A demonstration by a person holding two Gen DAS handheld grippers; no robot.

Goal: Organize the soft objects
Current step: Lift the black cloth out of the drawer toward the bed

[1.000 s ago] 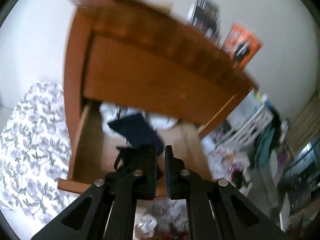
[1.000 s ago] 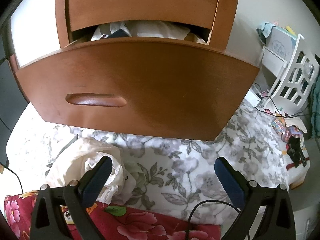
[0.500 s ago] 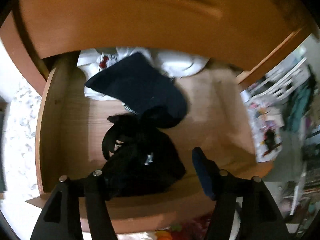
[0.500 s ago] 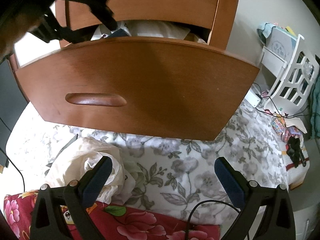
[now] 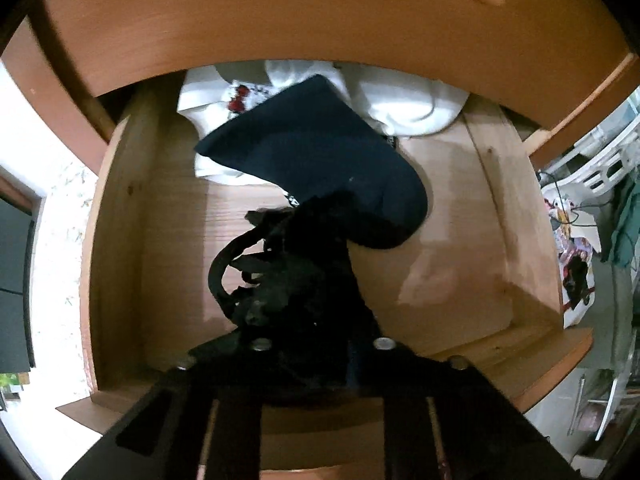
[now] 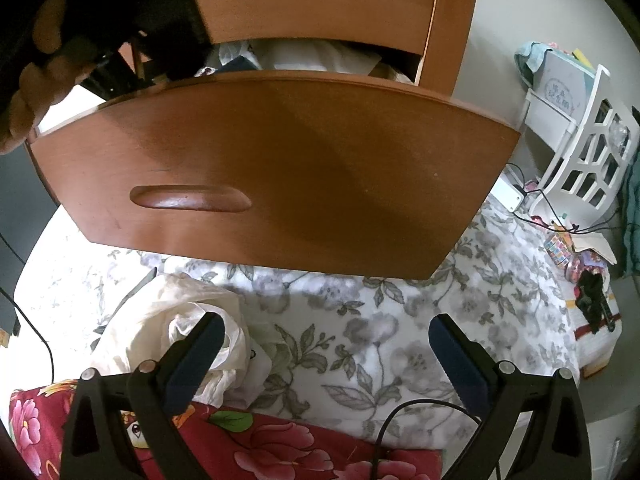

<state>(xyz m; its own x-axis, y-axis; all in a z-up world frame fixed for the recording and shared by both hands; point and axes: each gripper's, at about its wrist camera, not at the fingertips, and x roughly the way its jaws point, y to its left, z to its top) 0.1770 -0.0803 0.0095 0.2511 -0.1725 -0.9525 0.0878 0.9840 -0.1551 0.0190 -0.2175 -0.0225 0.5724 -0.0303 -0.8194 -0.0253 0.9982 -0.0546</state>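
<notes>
The left gripper (image 5: 316,344) is closing on a crumpled black cloth (image 5: 292,276) over the open brown wooden drawer (image 5: 120,240). Next, it probably tucks the cloth in tidily. The right gripper (image 6: 324,354) waits, spread wide and empty.

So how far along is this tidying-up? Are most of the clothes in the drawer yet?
Partly. Already in the open drawer: a navy garment and white clothes at the back. In hand: the left gripper, jaws closing, has a black strappy garment between them over the drawer floor. Left: a cream garment lies on the floral bedspread by the open, empty right gripper.
</notes>
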